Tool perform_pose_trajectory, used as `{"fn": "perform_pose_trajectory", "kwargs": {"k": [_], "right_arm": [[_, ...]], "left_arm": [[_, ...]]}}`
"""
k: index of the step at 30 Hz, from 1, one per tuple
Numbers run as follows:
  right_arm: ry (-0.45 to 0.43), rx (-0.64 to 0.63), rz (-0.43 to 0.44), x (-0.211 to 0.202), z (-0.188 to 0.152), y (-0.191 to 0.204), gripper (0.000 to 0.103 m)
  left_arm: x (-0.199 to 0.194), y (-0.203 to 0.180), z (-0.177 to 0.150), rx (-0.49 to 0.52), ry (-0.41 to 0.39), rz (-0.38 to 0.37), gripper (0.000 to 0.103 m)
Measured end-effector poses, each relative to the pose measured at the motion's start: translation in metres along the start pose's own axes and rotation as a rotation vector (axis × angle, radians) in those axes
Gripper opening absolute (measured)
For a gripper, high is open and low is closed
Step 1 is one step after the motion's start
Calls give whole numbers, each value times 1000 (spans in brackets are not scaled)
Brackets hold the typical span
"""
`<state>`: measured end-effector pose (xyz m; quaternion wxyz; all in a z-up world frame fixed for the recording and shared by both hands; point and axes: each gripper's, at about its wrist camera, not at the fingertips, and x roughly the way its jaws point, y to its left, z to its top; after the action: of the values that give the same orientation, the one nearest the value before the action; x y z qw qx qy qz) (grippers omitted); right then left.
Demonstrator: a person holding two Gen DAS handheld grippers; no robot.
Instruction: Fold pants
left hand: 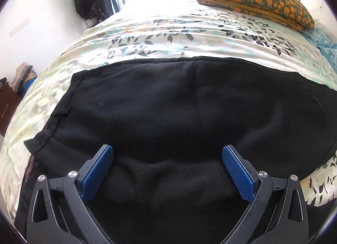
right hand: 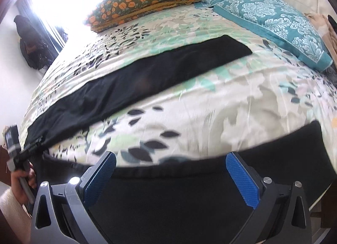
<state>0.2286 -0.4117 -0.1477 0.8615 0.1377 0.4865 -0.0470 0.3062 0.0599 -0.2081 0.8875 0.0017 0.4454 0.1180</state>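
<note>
Black pants: spread flat on bed, legs apart, one beyond right gripper fingers, one beneath; waist under left gripper. Both grippers' fingers wide, holding nothing. No fold visible; all folding apparently remains

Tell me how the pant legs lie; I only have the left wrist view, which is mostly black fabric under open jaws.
Observer: They are spread apart. The far leg lies flat, with bare bedspread between it and the near leg.
Operator: Is the right gripper holding anything?
Observer: No. The right gripper is open at the near leg's upper edge.
Operator: Where does the far leg end?
Observer: Its cuff stops short of the teal pillow.
</note>
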Motion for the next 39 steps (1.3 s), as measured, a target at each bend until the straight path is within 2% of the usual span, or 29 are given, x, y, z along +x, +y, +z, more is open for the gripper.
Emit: {"fn": "perform_pose_trajectory", "kwargs": {"k": [4, 6, 9, 11, 15, 18, 20, 21, 22, 23, 24, 25, 27, 32, 37, 39], "right_arm": [[5, 122, 19, 36, 80, -43, 103], [-13, 157, -45, 62, 122, -66, 103], [-29, 70, -190, 103, 179, -85, 103], [-3, 11, -272, 133, 206, -98, 103], [101, 104, -262, 184, 230, -139, 103], [139, 163, -236, 208, 231, -156, 103], [157, 127, -257, 216, 232, -154, 103], [163, 106, -262, 217, 234, -151, 101], [178, 96, -254, 216, 235, -149, 95], [179, 82, -247, 212, 237, -146, 73], [168, 58, -251, 206, 238, -142, 31], [160, 36, -230, 200, 239, -139, 11], [139, 31, -193, 182, 237, -136, 11], [-6, 61, -45, 106, 212, -119, 11], [-114, 57, 91, 23, 141, -83, 11], [-122, 76, 138, 1, 104, -73, 11]], "left_arm": [[1, 1, -1, -7, -11, -7, 103], [2, 4, -2, -18, -14, -22, 103], [3, 2, -1, -17, -20, -15, 103], [4, 0, -2, -12, -24, -5, 102], [5, 0, -2, -12, -31, -3, 102], [6, 0, -2, -11, -33, 1, 102], [7, -1, -2, -10, -35, 3, 102], [7, -1, -2, -9, -35, 3, 102], [7, -1, -2, -8, -35, 4, 102], [7, -1, -2, -8, -35, 5, 102], [7, -1, -2, -7, -34, 6, 102], [7, -1, -2, -7, -34, 7, 102], [7, -1, -2, -5, -32, 10, 102], [7, -3, -1, 1, -25, 24, 102], [9, -2, 6, -2, 29, 21, 103], [7, 0, 12, 1, 71, 14, 103]]}}
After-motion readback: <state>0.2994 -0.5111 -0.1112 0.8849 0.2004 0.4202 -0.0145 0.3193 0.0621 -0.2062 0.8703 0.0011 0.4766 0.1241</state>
